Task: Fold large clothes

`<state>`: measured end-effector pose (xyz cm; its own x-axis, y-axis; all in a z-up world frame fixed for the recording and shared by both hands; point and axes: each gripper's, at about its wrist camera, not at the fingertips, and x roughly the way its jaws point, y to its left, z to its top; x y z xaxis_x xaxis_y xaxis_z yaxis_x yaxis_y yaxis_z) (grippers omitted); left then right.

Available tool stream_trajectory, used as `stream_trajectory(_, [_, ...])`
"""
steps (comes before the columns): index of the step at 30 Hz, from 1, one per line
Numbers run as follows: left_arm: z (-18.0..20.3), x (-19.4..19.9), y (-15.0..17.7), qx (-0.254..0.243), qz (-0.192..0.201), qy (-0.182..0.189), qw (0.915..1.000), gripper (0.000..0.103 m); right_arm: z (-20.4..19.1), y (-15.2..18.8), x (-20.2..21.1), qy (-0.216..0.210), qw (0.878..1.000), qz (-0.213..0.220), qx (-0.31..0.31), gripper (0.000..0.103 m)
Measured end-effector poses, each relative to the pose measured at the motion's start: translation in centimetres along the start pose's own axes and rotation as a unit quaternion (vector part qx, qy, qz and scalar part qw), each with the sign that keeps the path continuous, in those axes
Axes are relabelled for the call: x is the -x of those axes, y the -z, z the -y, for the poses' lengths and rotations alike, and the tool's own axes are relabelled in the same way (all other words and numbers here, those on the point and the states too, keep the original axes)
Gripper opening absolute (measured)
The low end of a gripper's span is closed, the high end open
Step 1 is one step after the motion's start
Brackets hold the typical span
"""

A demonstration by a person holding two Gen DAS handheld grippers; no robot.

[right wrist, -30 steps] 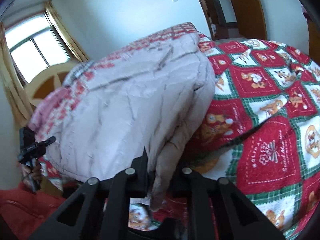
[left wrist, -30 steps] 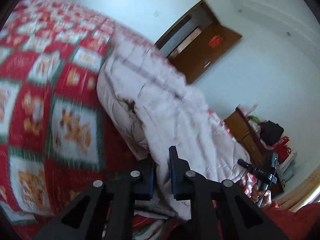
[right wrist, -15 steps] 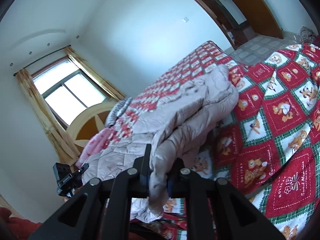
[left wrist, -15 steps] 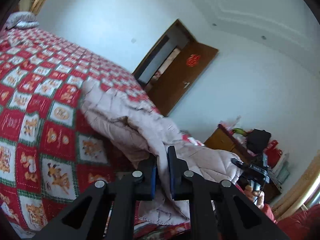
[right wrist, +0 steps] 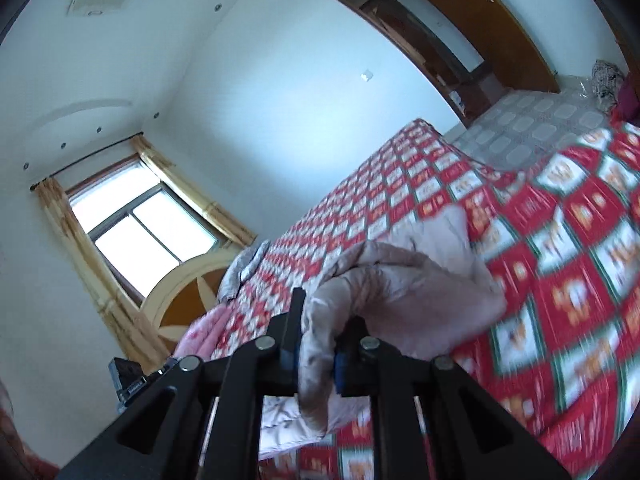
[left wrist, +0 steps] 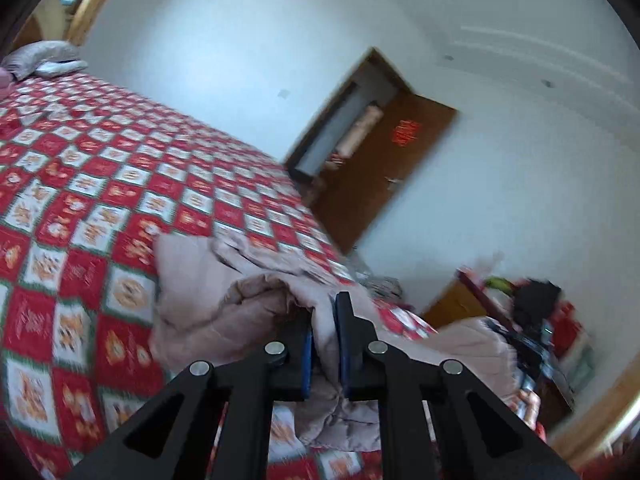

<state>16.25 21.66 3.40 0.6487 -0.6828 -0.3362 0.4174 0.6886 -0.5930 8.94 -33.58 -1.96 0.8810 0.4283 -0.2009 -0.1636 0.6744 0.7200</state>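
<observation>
The left hand-held gripper (left wrist: 325, 334) has its black jaws drawn narrow, pinching a fold of the pale pinkish-beige quilted padded garment (left wrist: 208, 304) between the blue pads. The right hand-held gripper (right wrist: 316, 334) is likewise clamped on the same pale garment (right wrist: 404, 284), with a thick roll of its cloth bunched between the jaws and a loose end hanging below them.

The garment lies partly on the bed with the red, white and green checked cartoon-print cover (left wrist: 120, 184), at the near edge, its held edges lifted above the cover while the far part rests crumpled on it. In the left view a stretch of the cloth runs off to the right towards a person's hand (left wrist: 530, 406) holding the other gripper, though that corner is blurred and the grip there cannot be made out.

A grey pillow (left wrist: 44, 58) sits at the head of the bed. A brown wooden door (left wrist: 384, 176) stands open in the white wall (left wrist: 208, 40) beyond the bed. The right view shows a bright window with yellow curtains (right wrist: 140, 232) and a cream-and-orange arched headboard (right wrist: 188, 296).
</observation>
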Motion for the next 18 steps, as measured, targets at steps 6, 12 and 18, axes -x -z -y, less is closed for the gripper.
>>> stream_trajectory(6, [-4.3, -7.8, -5.2, 0.049, -0.019, -0.072, 0.996, 0.01, 1.4, -6.2, -8.9, 0.047, 0.999, 0.001, 0.005, 0.014])
stream_trajectory(12, [-9.6, -17.9, -7.8, 0.088, -0.044, -0.153, 0.9832, 0.01, 6.6, -8.6, -19.4, 0.12, 0.993, -0.011, -0.009, 0.014])
stream_trajectory(18, [-16.9, -26.3, -5.4, 0.162, -0.115, -0.245, 0.9489, 0.016, 14.8, -6.2, -27.2, 0.212, 0.976, -0.028, -0.05, 0.018])
